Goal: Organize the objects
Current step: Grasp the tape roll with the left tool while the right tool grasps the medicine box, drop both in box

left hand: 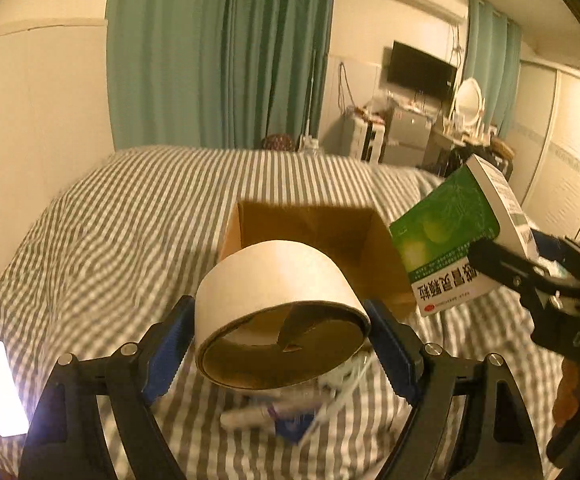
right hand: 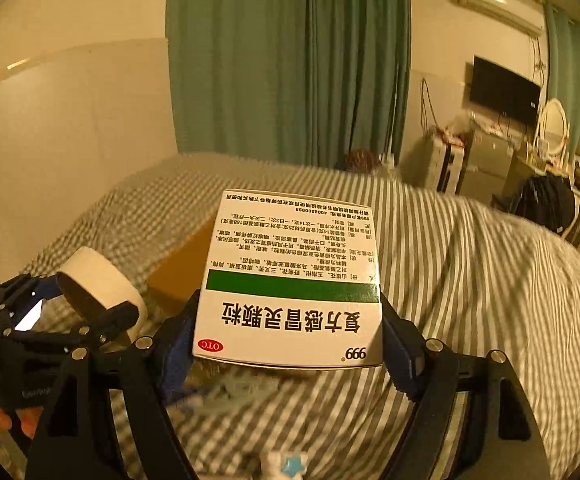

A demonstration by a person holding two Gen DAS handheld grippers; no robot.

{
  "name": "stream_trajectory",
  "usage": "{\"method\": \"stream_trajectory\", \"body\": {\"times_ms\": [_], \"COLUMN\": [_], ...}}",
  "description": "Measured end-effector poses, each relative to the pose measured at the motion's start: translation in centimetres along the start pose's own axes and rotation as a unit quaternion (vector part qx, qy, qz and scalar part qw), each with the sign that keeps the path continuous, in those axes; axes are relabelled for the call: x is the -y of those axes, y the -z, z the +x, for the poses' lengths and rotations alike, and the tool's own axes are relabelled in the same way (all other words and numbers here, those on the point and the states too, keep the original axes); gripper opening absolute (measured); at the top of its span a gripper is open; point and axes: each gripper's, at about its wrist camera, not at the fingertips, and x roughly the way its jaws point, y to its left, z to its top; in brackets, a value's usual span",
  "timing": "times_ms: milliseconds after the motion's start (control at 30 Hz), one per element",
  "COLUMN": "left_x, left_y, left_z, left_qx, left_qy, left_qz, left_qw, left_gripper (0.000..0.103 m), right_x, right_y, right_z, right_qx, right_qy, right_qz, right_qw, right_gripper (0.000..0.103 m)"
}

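Observation:
My left gripper (left hand: 280,340) is shut on a wide roll of pale tape (left hand: 278,292), held above the striped bed just short of an open cardboard box (left hand: 309,228). My right gripper (right hand: 286,344) is shut on a green and white medicine box (right hand: 290,280), carried in the air. In the left wrist view that medicine box (left hand: 449,236) hangs to the right of the cardboard box, with the right gripper (left hand: 529,276) behind it. The right wrist view shows the tape roll (right hand: 98,284) in the left gripper (right hand: 74,320) at lower left, and the cardboard box (right hand: 182,268) beyond it.
A grey-striped bedcover (left hand: 130,220) fills the scene. Small packets and white items (left hand: 290,412) lie on it under the tape roll. A lit phone (left hand: 0,388) rests at the bed's left edge. Green curtains (left hand: 218,52), a television (left hand: 421,70) and cluttered furniture stand behind.

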Motion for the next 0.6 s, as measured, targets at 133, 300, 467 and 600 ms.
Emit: {"method": "stream_trajectory", "body": {"times_ms": [133,300,467,600], "left_x": [0.0,0.6,0.7,1.4], "left_y": [-3.1,-5.6,-6.2,-5.9], "left_z": [1.2,4.5,9.3,12.8], "left_qx": [0.017,0.009,-0.019,-0.032], "left_qy": [-0.008,-0.013,-0.028,-0.033], "left_qz": [0.012,0.021,0.028,0.049], "left_qw": [0.9998,0.9997,0.999,0.9978], "left_gripper": [0.086,0.086,0.086,0.086], "right_x": [0.4,0.5,0.8,1.5], "right_y": [-2.5,-4.5,-5.2,-5.0], "right_z": [0.9,4.3,9.3,13.2], "right_qx": [0.009,0.001,-0.029,-0.052], "right_qy": [-0.008,-0.014,-0.019,-0.024], "right_qz": [-0.002,-0.004,0.0,0.006], "right_qw": [1.0,1.0,0.999,0.998], "right_gripper": [0.079,0.079,0.079,0.079]}}
